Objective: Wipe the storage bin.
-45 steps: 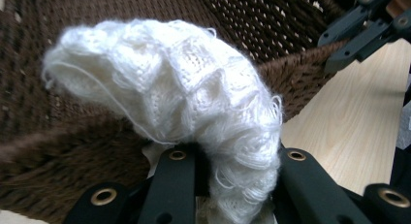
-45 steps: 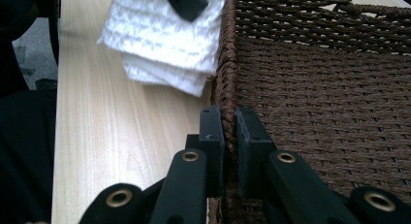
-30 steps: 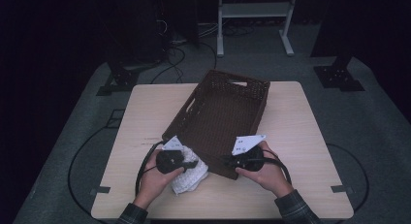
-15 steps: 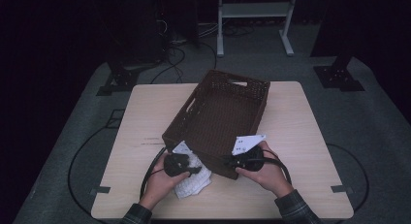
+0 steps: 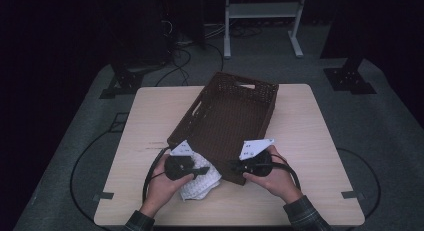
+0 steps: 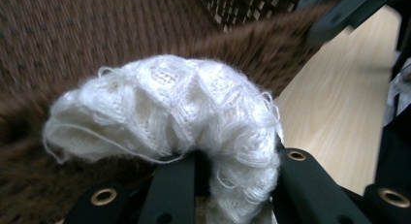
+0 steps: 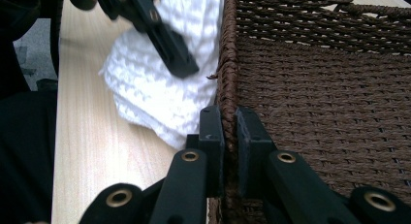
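Note:
A white knitted cloth [image 5: 200, 182] lies bunched at the near left corner of a brown wicker basket [image 5: 235, 116]. My left gripper [image 5: 202, 171] is shut on the cloth. In the left gripper view the cloth [image 6: 184, 107] bulges up between the black jaws of that gripper [image 6: 232, 170], with the basket's wall [image 6: 97, 30] behind it. My right gripper [image 5: 234, 166] is shut on the basket's near rim. In the right gripper view its two pads clamp the braided rim [image 7: 230, 132], and the cloth [image 7: 155, 93] and the left gripper's finger [image 7: 165, 40] sit just outside the basket.
The basket stands slanted on a light wooden table [image 5: 310, 141]. Black cables loop from both grippers over the table's near edge. On the dark floor behind the table stand a white metal frame [image 5: 260, 21] and stand feet [image 5: 350, 78].
My left gripper, with the cloth in it, has shifted slightly right toward the basket's corner. The right gripper and the basket have stayed put.

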`<state>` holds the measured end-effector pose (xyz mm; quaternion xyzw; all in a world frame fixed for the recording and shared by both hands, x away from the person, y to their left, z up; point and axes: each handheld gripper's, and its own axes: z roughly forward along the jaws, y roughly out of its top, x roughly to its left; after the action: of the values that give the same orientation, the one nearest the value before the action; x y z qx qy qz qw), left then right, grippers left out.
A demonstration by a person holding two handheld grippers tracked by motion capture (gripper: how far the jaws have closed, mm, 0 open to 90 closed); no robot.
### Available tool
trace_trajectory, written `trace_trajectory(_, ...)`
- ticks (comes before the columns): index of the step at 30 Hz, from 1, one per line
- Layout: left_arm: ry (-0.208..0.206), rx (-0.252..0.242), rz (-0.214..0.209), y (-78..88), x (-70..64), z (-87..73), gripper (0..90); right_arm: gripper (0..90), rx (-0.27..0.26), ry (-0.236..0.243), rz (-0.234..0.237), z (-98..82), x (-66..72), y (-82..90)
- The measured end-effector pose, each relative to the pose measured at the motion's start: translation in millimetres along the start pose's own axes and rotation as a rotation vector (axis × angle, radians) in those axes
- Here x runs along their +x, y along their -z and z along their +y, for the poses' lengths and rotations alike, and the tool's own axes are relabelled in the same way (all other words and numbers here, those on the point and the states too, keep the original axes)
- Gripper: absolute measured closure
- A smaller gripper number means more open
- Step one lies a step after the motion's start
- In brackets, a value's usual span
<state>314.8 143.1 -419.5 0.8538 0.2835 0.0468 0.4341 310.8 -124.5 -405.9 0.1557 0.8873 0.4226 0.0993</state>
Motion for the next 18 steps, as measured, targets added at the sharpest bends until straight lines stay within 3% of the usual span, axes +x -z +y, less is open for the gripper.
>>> trace_trajectory(12,-0.029,-0.089,0.022,24.6,-2.2,20.2,75.4,82.1,0.000,0.000,0.000,0.1,0.1,-0.2)
trace_trajectory(18,-0.040,-0.060,0.015,15.8,-6.8,18.4,75.5,82.0,0.000,0.002,0.000,0.0,0.1,-0.3)
